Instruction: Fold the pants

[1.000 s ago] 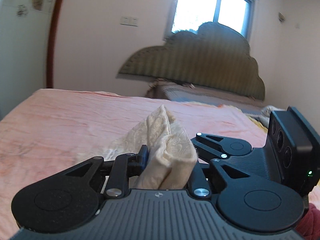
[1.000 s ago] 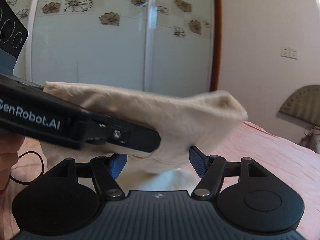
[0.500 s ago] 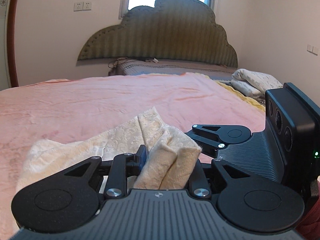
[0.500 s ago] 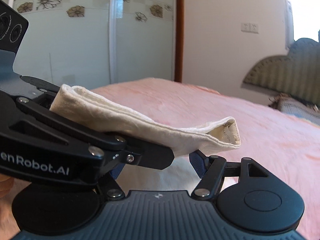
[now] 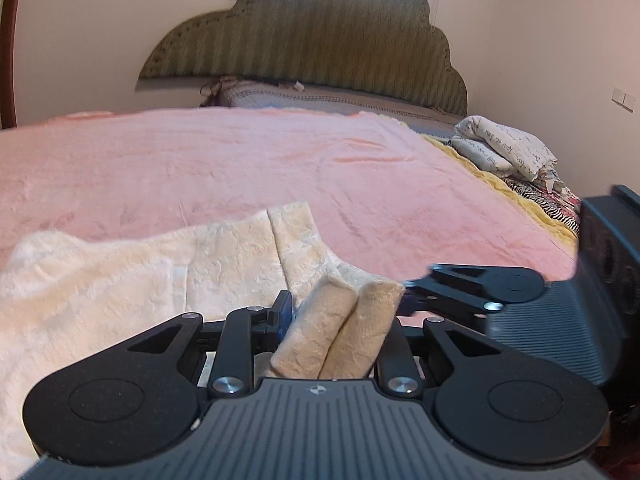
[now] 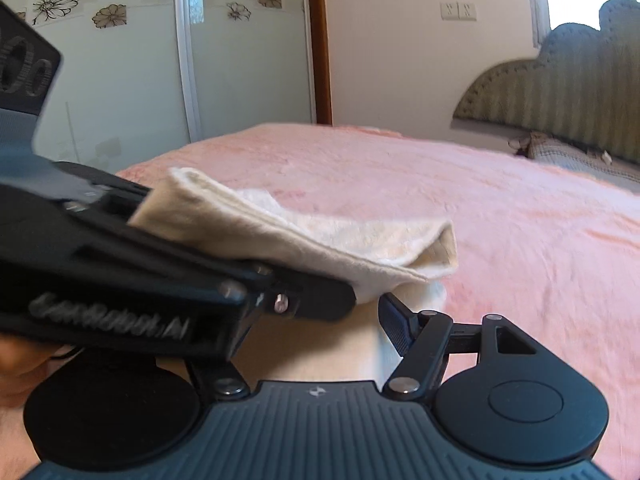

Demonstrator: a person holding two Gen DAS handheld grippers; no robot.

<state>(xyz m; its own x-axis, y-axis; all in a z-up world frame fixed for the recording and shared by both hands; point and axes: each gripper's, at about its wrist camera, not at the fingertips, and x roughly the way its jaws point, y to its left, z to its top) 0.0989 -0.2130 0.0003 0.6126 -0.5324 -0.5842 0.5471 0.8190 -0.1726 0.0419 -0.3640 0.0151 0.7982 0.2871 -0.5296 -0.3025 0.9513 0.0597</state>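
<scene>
The cream pants (image 5: 120,280) lie partly spread on the pink blanket (image 5: 280,160), with a thick folded end standing up between my left gripper's fingers. My left gripper (image 5: 340,312) is shut on that folded end. In the right wrist view the left gripper's black housing (image 6: 120,280) crosses from the left, carrying the folded pants (image 6: 320,236) just above the bed. My right gripper (image 6: 320,332) stands open close beside it. Its right blue pad (image 6: 394,320) sits under the fold's edge and its left finger is hidden. Its fingers (image 5: 460,280) reach in beside the cloth.
The bed runs back to a green scalloped headboard (image 5: 304,48) with a grey pillow (image 5: 300,94) under it. Folded bedding and striped cloth (image 5: 508,152) are piled at the right edge. A wardrobe with flower-patterned doors (image 6: 120,60) stands beyond the bed's far side.
Both grippers came down toward the bed and swung to face the headboard. The pants, hanging in the air before, now lie partly spread on the blanket. The left grip is unchanged.
</scene>
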